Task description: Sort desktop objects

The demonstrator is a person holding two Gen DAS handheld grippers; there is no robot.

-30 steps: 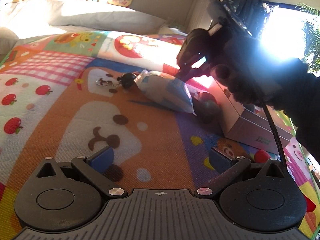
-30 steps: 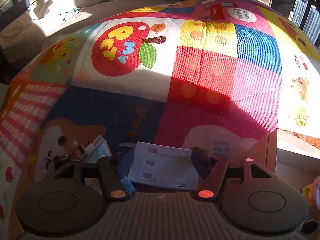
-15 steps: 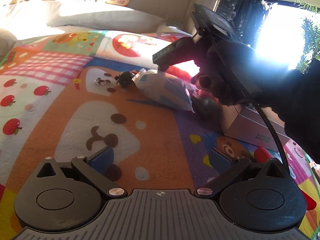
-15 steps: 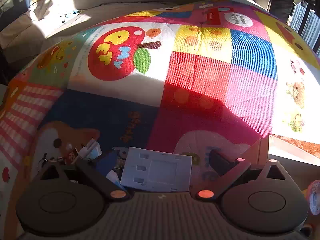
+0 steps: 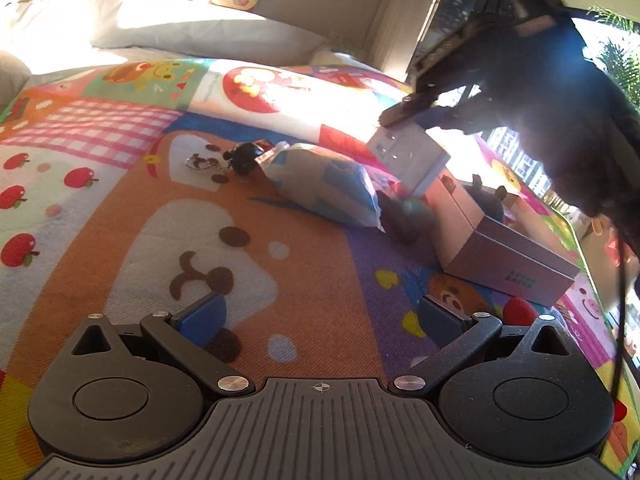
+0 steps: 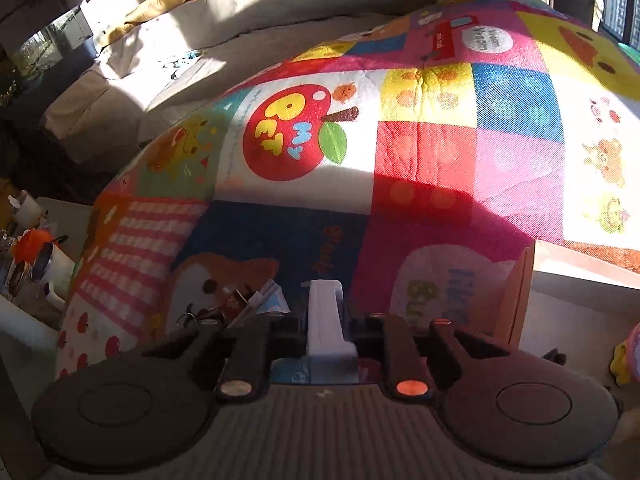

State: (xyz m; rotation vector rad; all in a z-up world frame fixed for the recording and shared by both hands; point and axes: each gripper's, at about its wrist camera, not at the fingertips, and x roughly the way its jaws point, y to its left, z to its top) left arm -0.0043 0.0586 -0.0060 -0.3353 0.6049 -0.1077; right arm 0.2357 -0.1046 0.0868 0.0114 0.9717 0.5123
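The left gripper hangs low over the cartoon play mat, tipped downward, its blue-padded fingers spread wide with only mat between them. Ahead of it lie a key ring with a dark fob and, just right of that, a blue-and-white pouch; something dark behind the pouch's right end is too shadowed to name.

Further right an open cardboard box rests on the mat. Above its near-left corner the right gripper, pitched steeply down in a dark-gloved hand, has just snapped closed and is clamped on a white plastic slab, held edge-on and clear of the mat. Sun glare silhouettes the hand, and in its own camera the slab's lower part is lost behind the fingers.
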